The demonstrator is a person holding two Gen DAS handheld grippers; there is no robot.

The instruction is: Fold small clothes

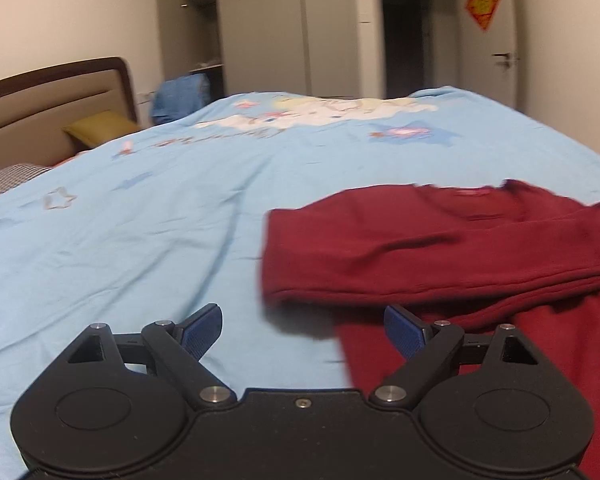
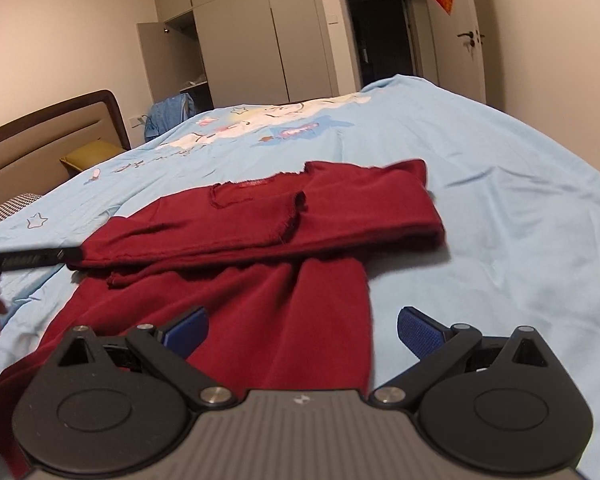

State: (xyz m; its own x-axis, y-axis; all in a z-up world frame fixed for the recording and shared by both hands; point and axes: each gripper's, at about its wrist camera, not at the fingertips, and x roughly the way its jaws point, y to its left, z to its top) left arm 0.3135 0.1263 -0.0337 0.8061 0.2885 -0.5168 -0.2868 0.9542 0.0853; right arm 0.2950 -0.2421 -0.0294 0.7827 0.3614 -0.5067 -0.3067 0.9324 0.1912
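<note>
Surface: a light blue bed cover printed with cartoon figures and stars spreads over the whole bed, lightly creased.
Garment: a dark red long-sleeved knit top lies flat on the cover, both sleeves folded across the chest so they overlap under the neckline; the body runs down toward the right wrist camera.
Left gripper: black frame with blue ribbed pads, jaws spread wide and holding nothing, hovering over bare cover just beside the top's left edge, one pad above the red cloth.
Right gripper: same build, jaws spread wide and holding nothing, poised over the lower body of the top near its right edge.
Bed head: a brown-framed padded beige headboard at the left, with a mustard yellow pillow against it and a checked grey fabric below.
Room: pale walls, a run of grey wardrobe doors with one door open, a blue cloth draped on something beside the bed, a dark doorway, a white door with a lever handle bearing a red diamond-shaped paper decoration.
Hard to make out: the left wrist view is motion-blurred, so the print and the garment's label are illegible. In the right wrist view, a dark bar enters at the left edge and touches the folded sleeve; it is cut off and I cannot tell what it is.
</note>
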